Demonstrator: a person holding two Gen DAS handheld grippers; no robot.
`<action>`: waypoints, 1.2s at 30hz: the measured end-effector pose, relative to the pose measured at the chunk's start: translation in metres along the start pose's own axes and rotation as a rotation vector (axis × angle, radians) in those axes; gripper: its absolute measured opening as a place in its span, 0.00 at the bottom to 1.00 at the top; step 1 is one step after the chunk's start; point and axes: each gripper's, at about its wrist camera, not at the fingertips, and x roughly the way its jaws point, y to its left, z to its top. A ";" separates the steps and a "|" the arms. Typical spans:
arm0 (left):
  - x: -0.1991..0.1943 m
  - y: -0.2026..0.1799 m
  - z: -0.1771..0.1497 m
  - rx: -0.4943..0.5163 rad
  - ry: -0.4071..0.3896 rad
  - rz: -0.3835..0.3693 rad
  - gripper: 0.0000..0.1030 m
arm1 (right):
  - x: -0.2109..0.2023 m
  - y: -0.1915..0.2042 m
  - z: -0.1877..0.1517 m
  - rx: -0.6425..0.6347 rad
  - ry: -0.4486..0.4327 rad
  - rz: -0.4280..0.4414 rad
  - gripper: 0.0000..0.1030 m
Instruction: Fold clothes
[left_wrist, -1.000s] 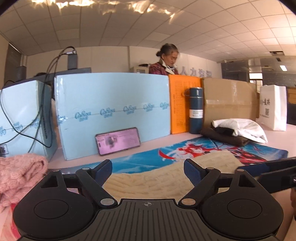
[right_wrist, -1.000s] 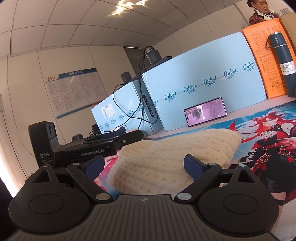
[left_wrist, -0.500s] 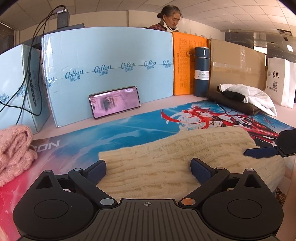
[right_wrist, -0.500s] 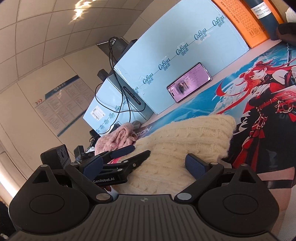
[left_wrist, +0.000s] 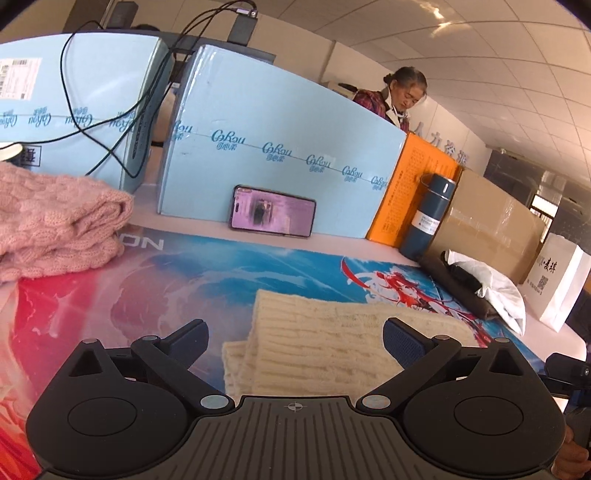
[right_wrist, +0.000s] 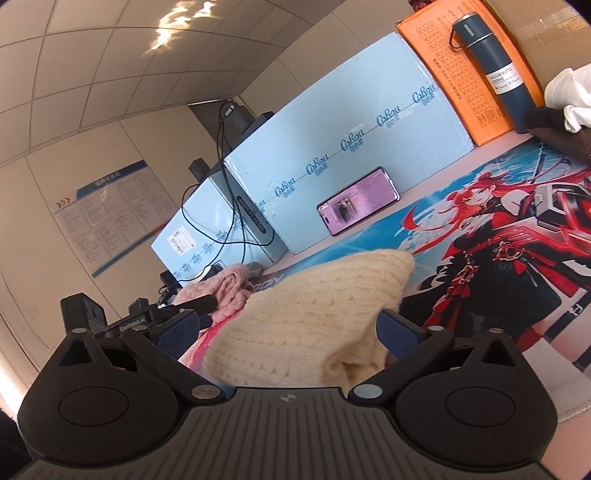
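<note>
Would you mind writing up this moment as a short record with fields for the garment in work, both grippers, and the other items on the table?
garment in work: cream knit sweater, folded in layers, lying on the printed mat
left gripper: open, nothing held, cream sweater ahead of it
right gripper: open, sweater bunched between its fingers, not clamped
other garment: pink knit sweater, folded, at the mat's left end
behind mat: phone leaning on a light blue box; blue bottle upright

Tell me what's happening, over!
Left gripper open, right gripper open. Cream sweater folded on mat, between both. Pink sweater aside, nothing blocking.
</note>
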 end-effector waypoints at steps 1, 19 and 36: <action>0.001 0.000 -0.002 -0.006 0.010 -0.003 0.99 | 0.002 -0.002 0.001 0.010 0.010 -0.017 1.00; 0.021 -0.001 -0.031 -0.093 0.133 -0.075 1.00 | 0.096 0.005 0.004 0.095 0.174 -0.227 1.00; -0.042 0.028 -0.004 -0.080 -0.224 -0.029 0.40 | 0.128 0.068 0.027 0.042 0.103 -0.069 0.57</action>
